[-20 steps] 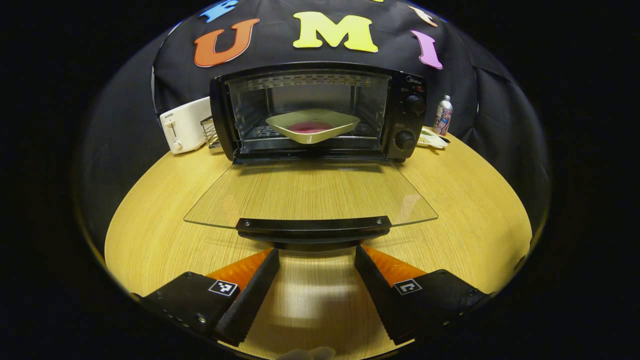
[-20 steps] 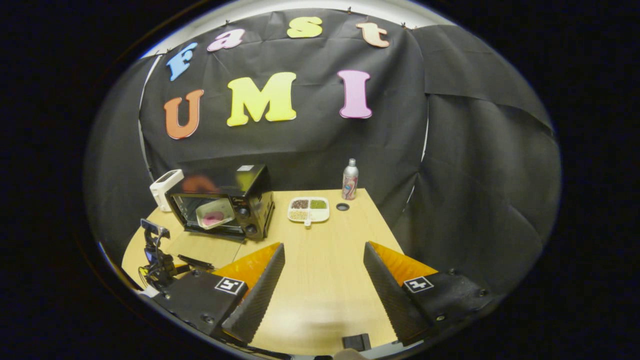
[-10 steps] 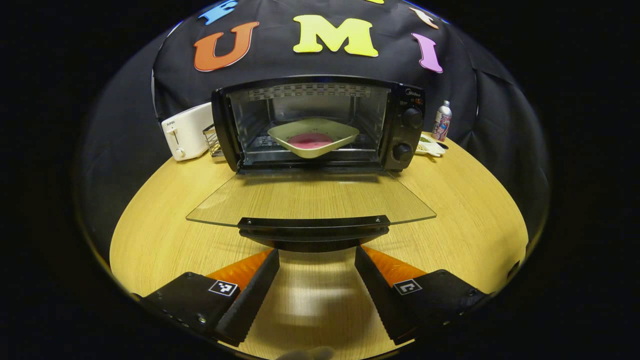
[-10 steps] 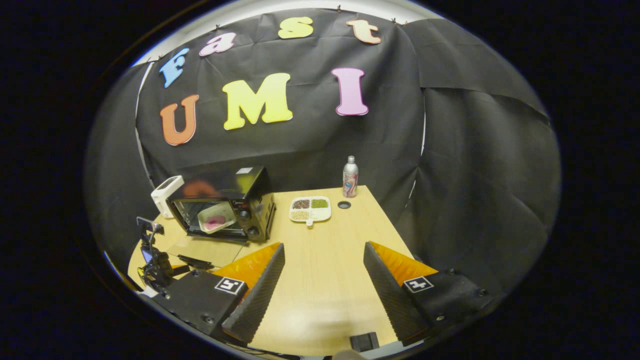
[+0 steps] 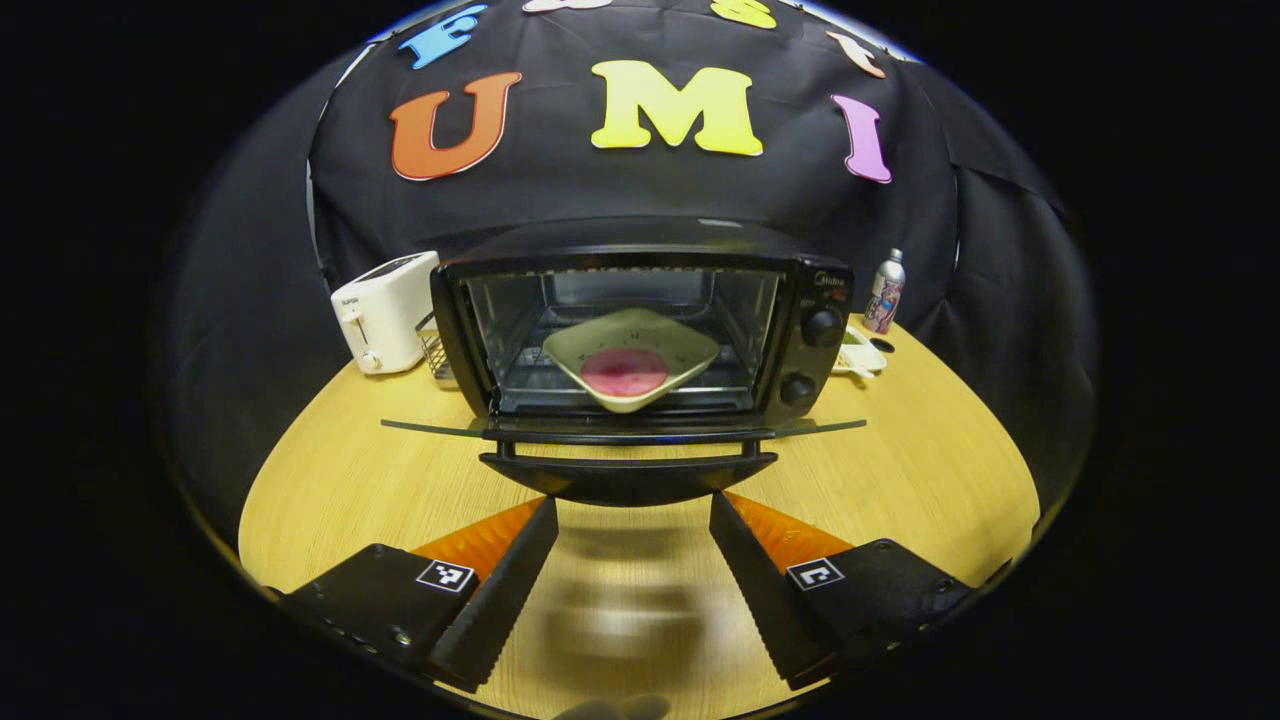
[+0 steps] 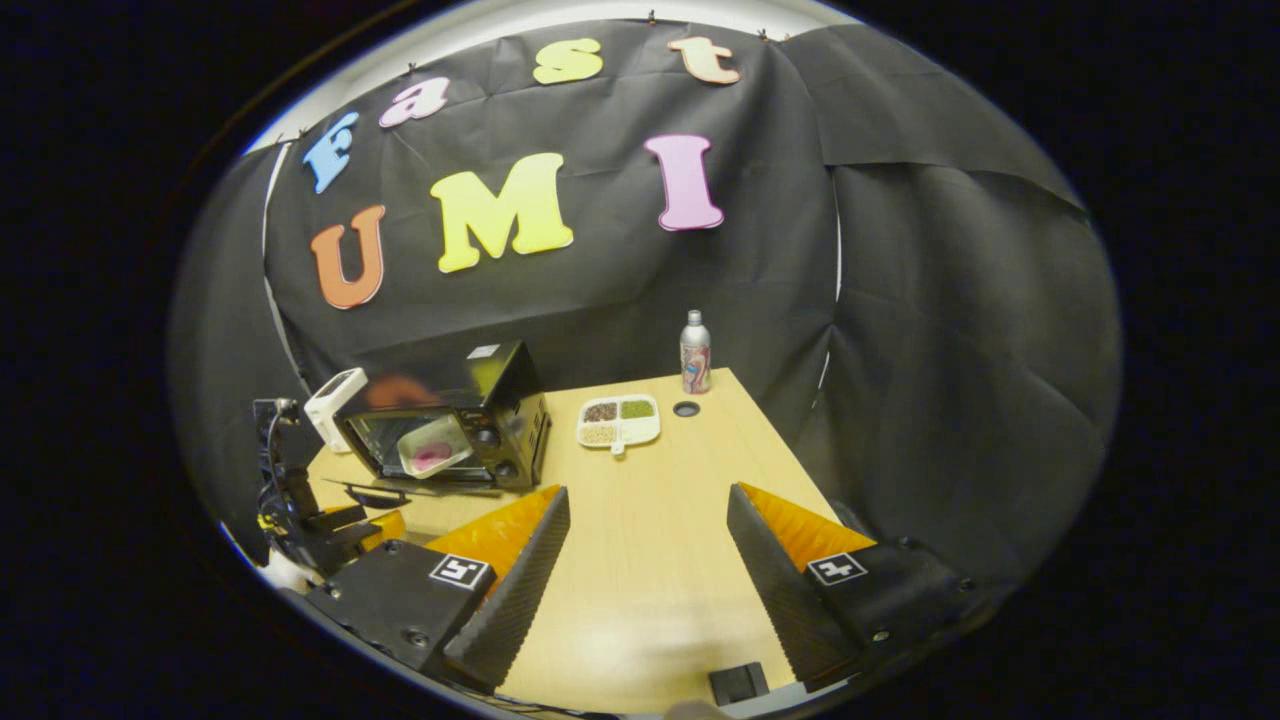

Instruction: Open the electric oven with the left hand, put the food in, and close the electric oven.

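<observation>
The left gripper (image 5: 632,545) has its fingers apart, with the oven door handle (image 5: 628,478) just ahead of them. Past it, the plate of food (image 5: 630,368) sits inside the oven (image 5: 640,330). The right gripper (image 6: 648,540) has its fingers apart too, holding nothing.

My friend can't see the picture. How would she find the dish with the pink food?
Look for the black oven in the middle of the wooden table, with its glass door hanging open. Inside, on the rack, sits a pale square dish. It holds one round pink food, unlike the divided tray of grains beside the oven.
</observation>
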A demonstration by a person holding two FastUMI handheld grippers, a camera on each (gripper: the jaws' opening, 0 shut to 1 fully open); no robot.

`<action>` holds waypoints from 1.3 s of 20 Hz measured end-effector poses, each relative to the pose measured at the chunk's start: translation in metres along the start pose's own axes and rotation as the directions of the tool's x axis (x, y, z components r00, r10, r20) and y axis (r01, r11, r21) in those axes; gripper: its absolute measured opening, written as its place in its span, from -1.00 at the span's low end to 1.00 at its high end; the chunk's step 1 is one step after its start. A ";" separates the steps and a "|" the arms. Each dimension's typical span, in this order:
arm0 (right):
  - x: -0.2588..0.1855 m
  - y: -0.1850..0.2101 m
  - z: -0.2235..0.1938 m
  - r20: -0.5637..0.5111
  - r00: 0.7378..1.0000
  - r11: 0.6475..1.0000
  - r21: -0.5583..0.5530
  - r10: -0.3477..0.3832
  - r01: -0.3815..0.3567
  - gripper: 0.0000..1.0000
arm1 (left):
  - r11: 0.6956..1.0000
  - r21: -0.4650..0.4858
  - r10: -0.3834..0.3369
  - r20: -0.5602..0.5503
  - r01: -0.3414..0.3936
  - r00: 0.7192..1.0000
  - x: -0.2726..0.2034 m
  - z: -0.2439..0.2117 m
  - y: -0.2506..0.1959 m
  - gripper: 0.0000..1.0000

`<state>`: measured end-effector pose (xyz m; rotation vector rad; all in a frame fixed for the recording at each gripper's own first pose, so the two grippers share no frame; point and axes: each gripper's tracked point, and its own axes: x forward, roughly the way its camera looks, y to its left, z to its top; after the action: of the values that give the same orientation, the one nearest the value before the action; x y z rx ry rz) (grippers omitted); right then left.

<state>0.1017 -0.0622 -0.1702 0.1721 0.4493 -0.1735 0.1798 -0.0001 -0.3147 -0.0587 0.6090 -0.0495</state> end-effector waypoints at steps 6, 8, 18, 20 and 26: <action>0.001 -0.004 0.002 0.010 1.000 0.999 0.033 0.002 -0.002 0.90 | 1.000 0.016 0.001 0.049 -0.002 0.999 0.007 0.040 -0.001 0.96; 0.000 -0.006 0.003 0.016 1.000 1.000 0.029 -0.001 0.000 0.92 | 1.000 0.019 0.002 0.068 -0.004 0.998 0.013 0.054 -0.001 0.96; -0.006 0.004 0.023 0.050 0.999 1.000 0.010 0.013 -0.013 0.90 | 1.000 0.019 -0.003 0.145 0.001 0.989 0.004 0.089 -0.005 0.96; -0.013 0.009 0.029 0.060 0.998 1.000 0.004 0.011 -0.011 0.90 | 1.000 0.014 -0.019 0.170 0.017 0.985 -0.016 0.092 -0.004 0.96; -0.029 0.040 0.037 0.109 0.994 0.999 -0.031 0.012 -0.009 0.90 | 0.993 0.029 -0.117 0.220 0.114 0.968 -0.093 0.086 -0.007 0.96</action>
<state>0.0999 -0.0271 -0.1192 0.1347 0.3423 -0.1649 0.1521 0.0020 -0.1908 -0.0824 0.3811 -0.1590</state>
